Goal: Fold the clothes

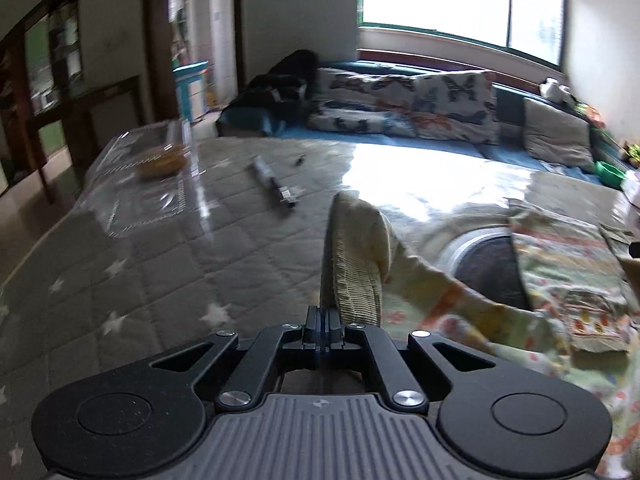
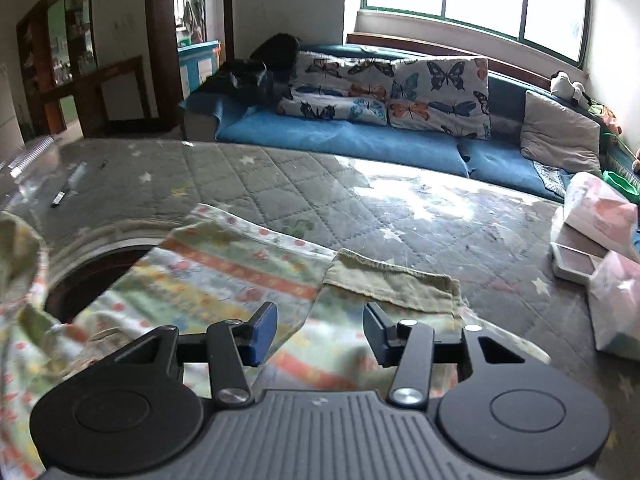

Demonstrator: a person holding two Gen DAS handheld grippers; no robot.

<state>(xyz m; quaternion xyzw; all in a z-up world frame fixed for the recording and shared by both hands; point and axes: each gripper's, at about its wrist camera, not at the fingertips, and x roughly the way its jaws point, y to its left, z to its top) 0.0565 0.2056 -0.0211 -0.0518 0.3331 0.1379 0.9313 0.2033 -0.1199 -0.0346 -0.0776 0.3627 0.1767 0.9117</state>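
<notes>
Left wrist view: left gripper (image 1: pixel 323 332) has its jaws clenched on the ribbed cuff (image 1: pixel 354 264) of a sleeve, pinching the fabric edge and holding it up off the surface. The cuff stands upright ahead of the fingers, and the sleeve trails down to the right into the rest of the garment (image 1: pixel 568 264). The garment is a pale printed top with orange and green stripes, lying on a grey quilted star-print mattress (image 1: pixel 160 280); its round neck opening (image 1: pixel 492 268) faces up. A pen-like object (image 1: pixel 274 184) lies further out on the mattress, well apart from the garment. The frame is motion-blurred.

Right wrist view: right gripper (image 2: pixel 320 334) has its jaws released, spread wide, gripping nothing. It hovers over the garment body (image 2: pixel 224 264), with the second sleeve cuff (image 2: pixel 394 280) lying flat just ahead between the fingers. Whether the fingertips touch the fabric I can't tell. Pink-and-white packages (image 2: pixel 600 216) sit at the right mattress edge. A blue sofa (image 2: pixel 340 136) with butterfly pillows (image 2: pixel 440 92) stands behind.
</notes>
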